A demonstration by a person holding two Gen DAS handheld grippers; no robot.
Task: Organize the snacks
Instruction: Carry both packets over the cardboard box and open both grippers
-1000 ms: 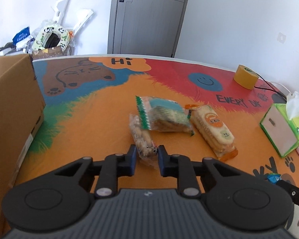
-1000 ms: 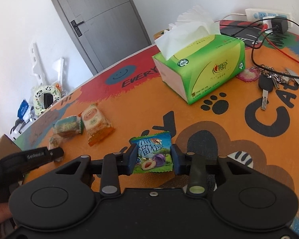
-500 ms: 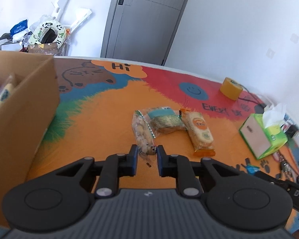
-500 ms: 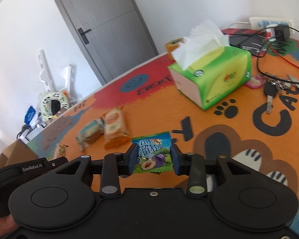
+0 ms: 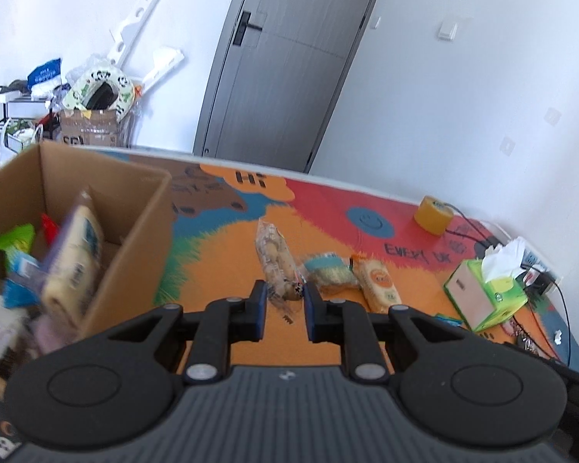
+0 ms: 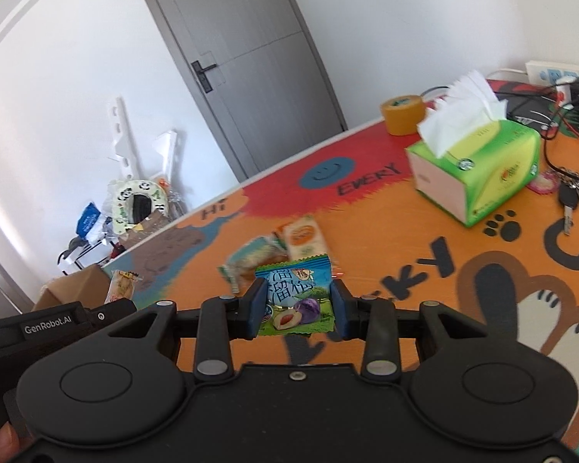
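Note:
My left gripper (image 5: 285,303) is shut on the lower end of a clear packet of round biscuits (image 5: 275,258), held up off the mat, just right of an open cardboard box (image 5: 143,231). Several snack packs lie inside the box. My right gripper (image 6: 295,306) is shut on a blue-green plum candy packet (image 6: 294,295) above the orange mat. On the mat ahead lie a teal-ended cracker pack (image 5: 328,270) and an orange-labelled pack (image 5: 378,283), side by side. The right wrist view shows the clear packet (image 6: 124,284) at the far left, beside the box (image 6: 73,285).
A green tissue box (image 6: 478,169) stands at the right, with a yellow tape roll (image 6: 401,114) behind it. Keys (image 6: 569,196), cables and a power strip (image 6: 559,73) crowd the far right. The colourful mat (image 5: 220,270) covers the table. A grey door (image 5: 278,65) is beyond.
Both grippers have risen and swung left with their packets. The clear packet has left the mat. The box's open top and its contents have come into the left wrist view.

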